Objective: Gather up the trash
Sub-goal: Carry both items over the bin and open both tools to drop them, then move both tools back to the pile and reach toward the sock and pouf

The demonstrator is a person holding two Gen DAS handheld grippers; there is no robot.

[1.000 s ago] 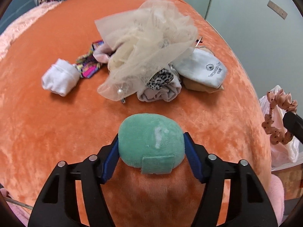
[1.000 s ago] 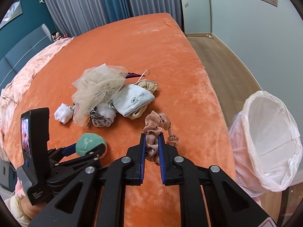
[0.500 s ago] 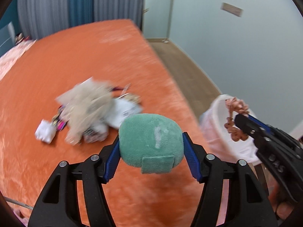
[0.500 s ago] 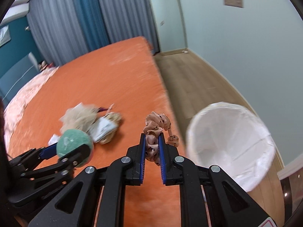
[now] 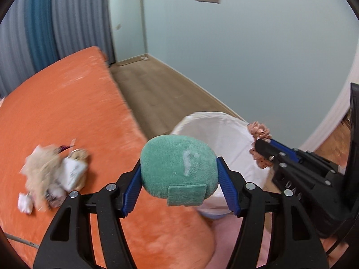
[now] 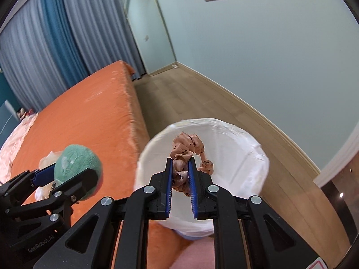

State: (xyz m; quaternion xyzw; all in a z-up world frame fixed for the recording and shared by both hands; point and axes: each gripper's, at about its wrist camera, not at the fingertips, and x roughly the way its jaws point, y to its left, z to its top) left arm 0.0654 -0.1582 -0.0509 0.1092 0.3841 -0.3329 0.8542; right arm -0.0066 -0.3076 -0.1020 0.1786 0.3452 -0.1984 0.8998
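Orange bed (image 6: 89, 112), bin (image 6: 253, 157) beside its edge. Your right gripper (image 6: 180, 174) pinches the scrunchie (image 6: 186, 145) directly over the bin mouth; your left gripper (image 5: 179, 174), clamping the green pad (image 5: 179, 159), sits bed-side.
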